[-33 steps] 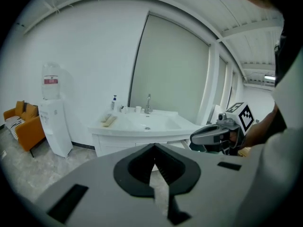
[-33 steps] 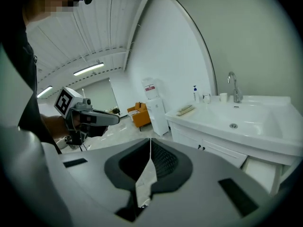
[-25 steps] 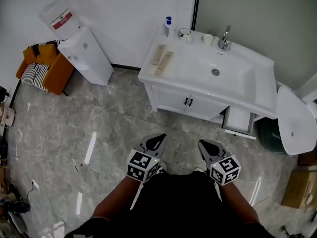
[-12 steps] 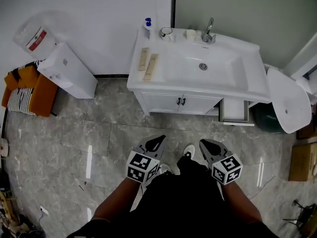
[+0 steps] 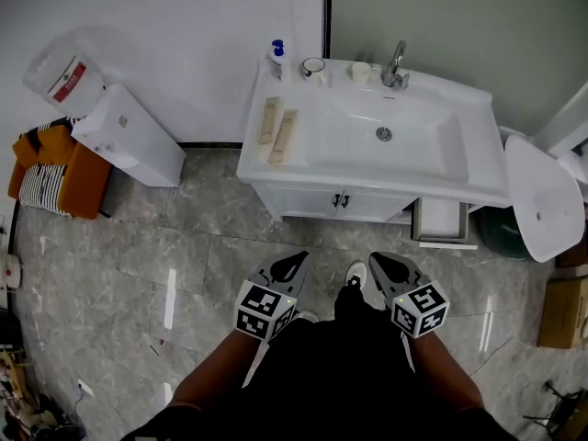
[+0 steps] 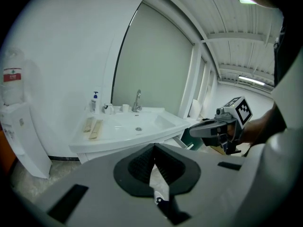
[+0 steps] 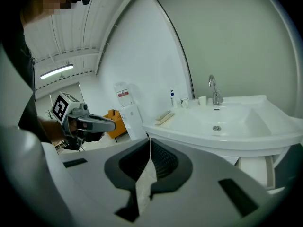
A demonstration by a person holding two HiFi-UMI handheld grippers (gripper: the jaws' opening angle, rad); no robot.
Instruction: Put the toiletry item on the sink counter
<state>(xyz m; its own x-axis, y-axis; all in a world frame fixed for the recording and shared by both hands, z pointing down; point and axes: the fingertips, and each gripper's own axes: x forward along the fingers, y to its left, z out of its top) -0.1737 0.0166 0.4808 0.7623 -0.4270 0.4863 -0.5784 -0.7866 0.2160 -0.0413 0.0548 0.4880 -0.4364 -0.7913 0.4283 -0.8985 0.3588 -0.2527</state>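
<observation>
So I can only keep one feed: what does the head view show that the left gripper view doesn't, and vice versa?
Only the head view: the left gripper from outside, with its marker cube. Only the left gripper view: the ceiling light and its own jaws, shut with nothing between them. Both: the sink counter, faucet, pump bottle, two flat packets, water dispenser and right gripper.

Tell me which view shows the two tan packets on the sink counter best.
Head view: it looks down on the tan packets, showing both full outlines, side by side left of the basin. Both gripper views catch them small and at a low angle, foreshortened.
</observation>
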